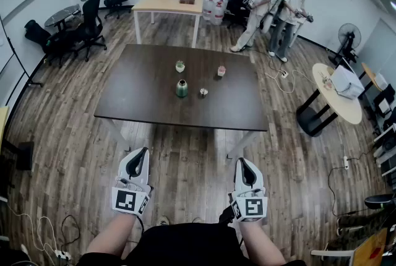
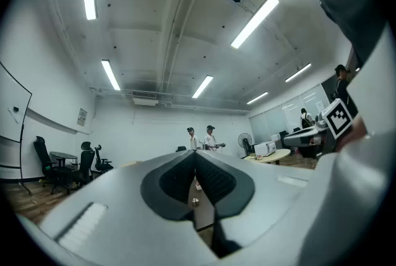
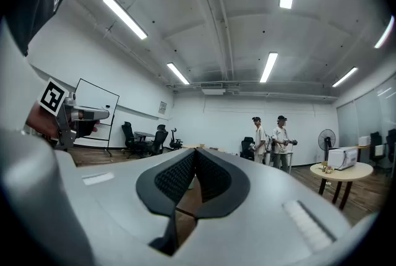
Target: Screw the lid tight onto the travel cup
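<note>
Below the near edge of the table (image 1: 136,104), over the wood floor (image 1: 185,163), the left gripper (image 1: 142,152) and the right gripper (image 1: 242,163) are being held side by side, well apart from each other. Neither is touching anything. Each is being carried at the end of a bare forearm, the left forearm (image 1: 114,231) and the right forearm (image 1: 260,240), both reaching out from the body at the bottom of the head view. Wrists are being held straight. The marker cubes (image 1: 129,200) are being faced up toward the head camera, and both noses are being pointed ahead toward the table.

Left gripper view: the jaws are being held together, pads meeting along the centre line with nothing between them. The nose is being tipped a little upward, so ceiling and strip lights are filling most of that view.

Right gripper view: the jaws are likewise being pressed together on nothing, and the gripper is being held about level.

The cup (image 1: 181,88), green, is standing upright near the middle of the table, well apart from both grippers. Just to its right a small pale item (image 1: 203,92) is lying, too small to be identified. Farther back, a jar (image 1: 180,66) and a pinkish pot (image 1: 221,71) are standing apart from each other. Two persons (image 1: 260,5) are standing by the far wall.
</note>
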